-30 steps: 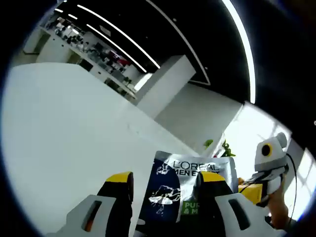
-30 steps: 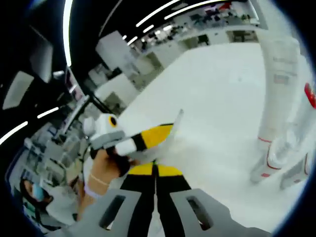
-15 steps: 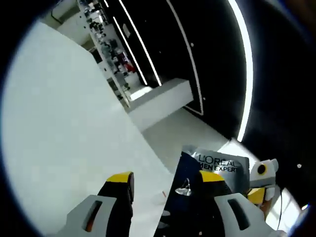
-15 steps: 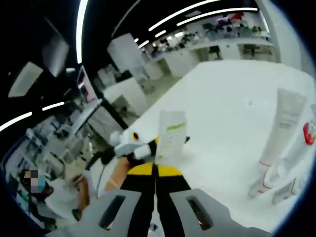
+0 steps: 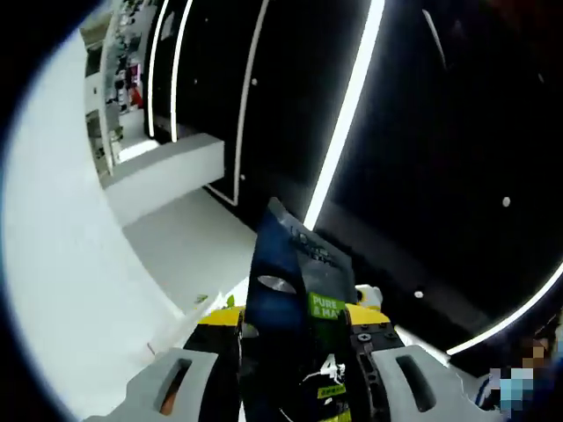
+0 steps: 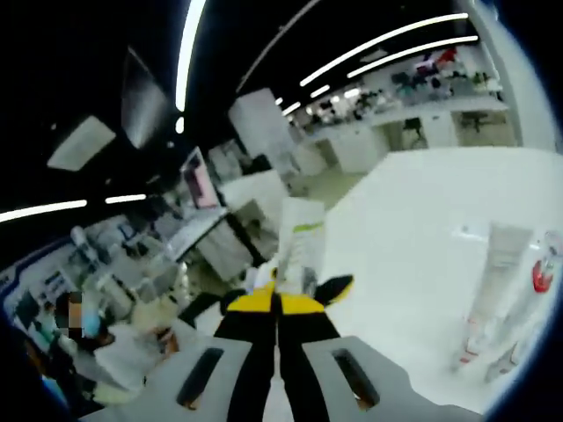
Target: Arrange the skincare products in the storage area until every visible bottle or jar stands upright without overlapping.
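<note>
- Since a second ago, the left gripper view is being swung upward: the white table (image 5: 62,264) that spread across most of it is now being squeezed to the 9 o'clock side, and dark ceiling with light strips (image 5: 347,97) is being shown from 12 to 3 o'clock.
- The dark tube (image 5: 295,299), earlier shown leaning beside the right-hand jaw with its large white lettering readable, is now being held up between the jaws of the left gripper (image 5: 295,352); its crimped end is being pointed toward 12 o'clock and a green label patch is being shown near the jaw tips.
- The left gripper is being seen pinching this tube, a yellow-tipped jaw pressed against each side.
- In the right gripper view, the other gripper, which a second ago was lying across the middle, is now being seen only as a yellow and black tip at about 5 o'clock of the tube.
- The right gripper (image 6: 277,303) is being kept with its jaws pressed together, as before.
- The same tube's pale reverse face (image 6: 301,244) is being shown just above the jaw tips.
- White tubes with red trim (image 6: 506,299) are being shown standing cap-down on the table at 4 o'clock.
- A seated person (image 6: 106,347) is being shown at 8 o'clock.
</note>
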Action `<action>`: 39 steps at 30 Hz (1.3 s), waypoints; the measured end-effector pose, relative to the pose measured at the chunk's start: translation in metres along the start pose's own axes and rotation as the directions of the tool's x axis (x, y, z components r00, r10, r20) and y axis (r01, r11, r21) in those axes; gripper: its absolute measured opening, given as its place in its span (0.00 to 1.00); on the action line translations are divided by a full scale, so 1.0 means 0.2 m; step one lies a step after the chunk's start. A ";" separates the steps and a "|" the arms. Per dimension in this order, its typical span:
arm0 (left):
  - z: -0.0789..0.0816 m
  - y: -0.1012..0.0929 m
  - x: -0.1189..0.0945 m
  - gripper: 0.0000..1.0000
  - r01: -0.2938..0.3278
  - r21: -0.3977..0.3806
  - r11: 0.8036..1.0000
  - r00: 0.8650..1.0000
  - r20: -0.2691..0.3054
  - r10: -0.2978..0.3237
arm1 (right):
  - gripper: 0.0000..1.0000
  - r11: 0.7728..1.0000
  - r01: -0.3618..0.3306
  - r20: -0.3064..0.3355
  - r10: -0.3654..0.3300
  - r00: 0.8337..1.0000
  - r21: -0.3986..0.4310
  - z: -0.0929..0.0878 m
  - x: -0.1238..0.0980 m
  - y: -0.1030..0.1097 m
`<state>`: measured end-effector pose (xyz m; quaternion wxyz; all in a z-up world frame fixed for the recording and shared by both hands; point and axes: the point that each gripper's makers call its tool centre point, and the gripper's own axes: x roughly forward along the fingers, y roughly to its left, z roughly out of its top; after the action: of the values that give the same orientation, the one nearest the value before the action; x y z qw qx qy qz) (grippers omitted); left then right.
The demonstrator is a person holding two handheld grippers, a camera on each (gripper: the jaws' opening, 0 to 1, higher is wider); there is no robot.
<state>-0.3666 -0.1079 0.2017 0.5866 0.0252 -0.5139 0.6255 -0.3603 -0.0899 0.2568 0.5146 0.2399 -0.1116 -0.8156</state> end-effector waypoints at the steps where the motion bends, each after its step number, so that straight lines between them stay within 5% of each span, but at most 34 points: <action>1: -0.01 -0.03 0.01 0.39 0.019 -0.003 1.000 1.000 -0.012 -0.019 | 0.00 1.000 -0.007 0.008 0.007 1.000 0.001 0.01 -0.02 0.00; 8: -0.06 -0.15 0.01 0.16 0.131 0.012 0.991 0.989 -0.078 -0.130 | 0.00 0.999 -0.028 0.097 0.031 0.995 -0.024 0.01 -0.12 0.07; 13: -0.05 -0.24 -0.01 0.03 0.217 -0.011 0.976 0.973 -0.072 -0.217 | 0.00 0.997 -0.066 0.161 0.071 0.984 -0.037 -0.05 -0.15 0.09; 18: -0.04 -0.20 0.00 0.02 0.178 0.029 0.984 0.981 -0.078 -0.176 | 0.00 0.990 -0.045 0.285 0.082 0.955 -0.133 -0.08 -0.16 0.07; 20: -0.05 -0.15 0.01 0.02 0.145 0.034 0.989 0.987 -0.071 -0.143 | 0.00 0.981 0.021 0.380 0.054 0.923 -0.192 -0.09 -0.17 0.00; 22: -0.06 -0.12 0.01 0.02 0.132 0.033 0.991 0.989 -0.074 -0.130 | 0.01 0.984 0.016 0.382 0.054 0.922 -0.179 -0.12 -0.16 -0.02; 25: -0.05 -0.07 0.00 0.02 0.110 0.000 0.994 0.993 -0.048 -0.110 | 0.17 0.991 -0.062 0.421 0.107 0.901 -0.118 -0.16 -0.15 -0.04; 28: -0.04 -0.05 0.00 0.02 0.096 -0.025 0.995 0.995 -0.036 -0.097 | 0.43 0.990 -0.120 0.422 0.139 0.896 -0.071 -0.22 -0.12 -0.09; 30: -0.05 -0.06 0.01 0.02 0.095 -0.029 0.995 0.994 -0.045 -0.096 | 0.50 0.988 -0.142 0.423 0.156 0.893 -0.065 -0.25 -0.11 -0.11; 34: -0.10 -0.07 0.05 0.02 0.074 -0.007 0.997 0.992 -0.099 -0.075 | 0.45 0.975 -0.211 0.439 0.221 0.871 -0.071 -0.30 -0.11 -0.10; 38: -0.15 -0.06 0.08 0.02 0.046 0.016 0.999 0.988 -0.145 -0.043 | 0.31 0.947 -0.320 0.475 0.297 0.828 -0.033 -0.34 -0.12 -0.10; 39: -0.19 -0.05 0.09 0.02 0.017 0.031 0.999 0.985 -0.171 -0.011 | 0.27 0.946 -0.325 0.455 0.283 0.844 0.014 -0.38 -0.10 -0.14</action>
<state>-0.3435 -0.0719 0.2012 0.6324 -0.0153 -0.4513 0.6294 -0.3367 -0.0558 0.1857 0.5864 0.0486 -0.3002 -0.7507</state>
